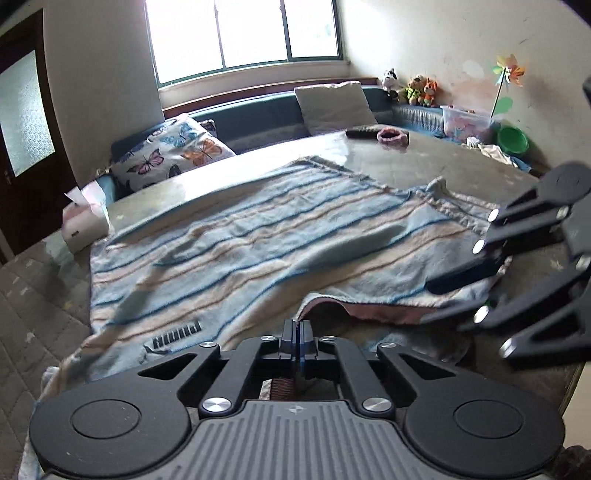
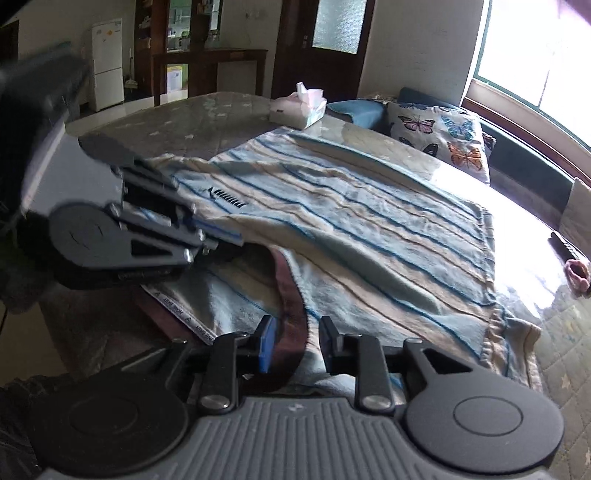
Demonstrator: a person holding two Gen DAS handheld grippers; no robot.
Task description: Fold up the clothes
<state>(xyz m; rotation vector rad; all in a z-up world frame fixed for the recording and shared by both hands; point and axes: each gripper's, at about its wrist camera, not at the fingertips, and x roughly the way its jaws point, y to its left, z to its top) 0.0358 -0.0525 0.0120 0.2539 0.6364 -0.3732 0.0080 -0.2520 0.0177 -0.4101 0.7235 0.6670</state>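
- My left claw [image 1: 298,341] was pressed together on the brown hem of the striped garment [image 1: 258,236], pinching it, I judged, so the near edge could be lifted for a fold.
- My right claw [image 2: 295,343] stood spread, its fingers either side of the same brown hem [image 2: 291,325] but not yet closed, probably lined up for a second hold beside the left.
- The garment lay spread flat across the worktop [image 1: 424,158], blue and beige stripes up, its near edge turned back to show the brown lining and a white label [image 2: 184,314].
- I took the fold as barely begun: most of the cloth was flat and only the near hem was raised.
- Farther out on the worktop lay a dark remote [image 1: 364,132] and a pink band [image 1: 392,136], well apart from the cloth; a tissue box [image 2: 299,107] sat near the far corner.
- Beyond were a butterfly cushion [image 1: 173,155], a plain cushion [image 1: 334,105], soft toys [image 1: 417,88] and a bright window [image 1: 243,33].
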